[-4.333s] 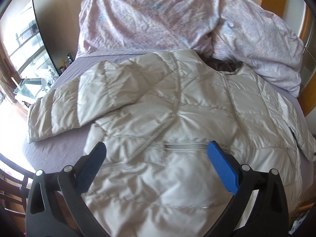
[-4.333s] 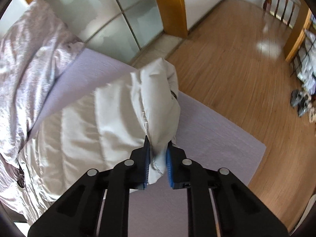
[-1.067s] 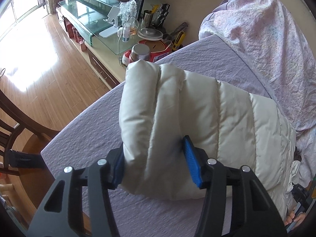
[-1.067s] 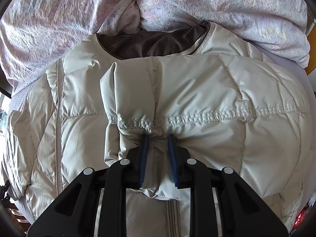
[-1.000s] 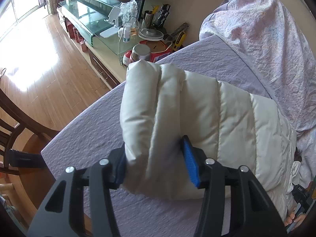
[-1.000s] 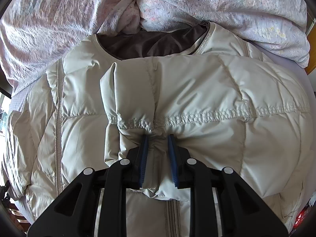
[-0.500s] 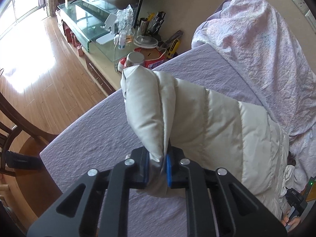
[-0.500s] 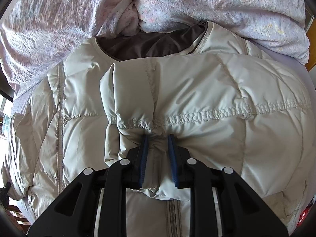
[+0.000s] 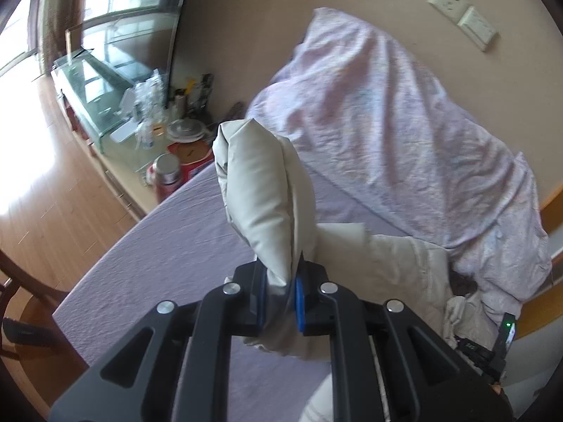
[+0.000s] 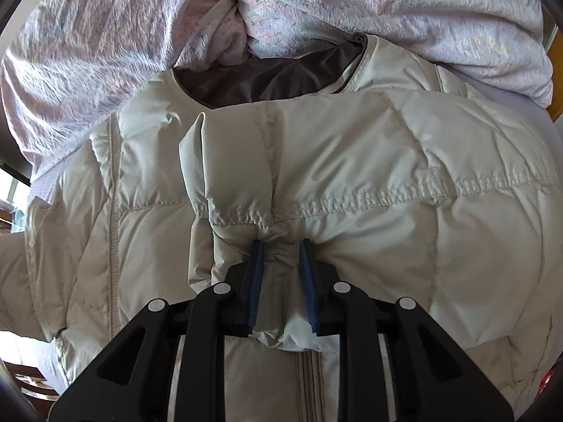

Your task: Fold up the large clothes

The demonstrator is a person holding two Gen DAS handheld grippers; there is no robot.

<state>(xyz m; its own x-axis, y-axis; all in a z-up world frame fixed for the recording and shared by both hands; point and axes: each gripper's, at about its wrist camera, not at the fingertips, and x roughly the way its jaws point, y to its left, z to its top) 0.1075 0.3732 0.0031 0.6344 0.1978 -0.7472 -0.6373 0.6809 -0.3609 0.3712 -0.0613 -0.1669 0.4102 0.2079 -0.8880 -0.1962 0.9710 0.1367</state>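
Observation:
A cream quilted puffer jacket (image 10: 147,218) lies face up on the bed with its brown-lined collar (image 10: 260,81) toward the pillows. My left gripper (image 9: 279,283) is shut on the cuff of the jacket's left sleeve (image 9: 260,197) and holds it up above the sheet. My right gripper (image 10: 279,256) is shut on the cuff of the right sleeve (image 10: 404,183), which lies folded across the jacket's chest below the collar.
Pink floral pillows (image 9: 404,133) (image 10: 105,35) lean on the wall at the head of the bed. The purple sheet (image 9: 169,260) ends at a curved edge on the left. A cluttered glass side table (image 9: 116,105) and a wooden chair (image 9: 14,281) stand beyond it on wood flooring.
My left gripper closed on the left sleeve cuff and lifted it off the sheet, swinging toward the pillows. My right gripper has stayed clamped on the folded right sleeve.

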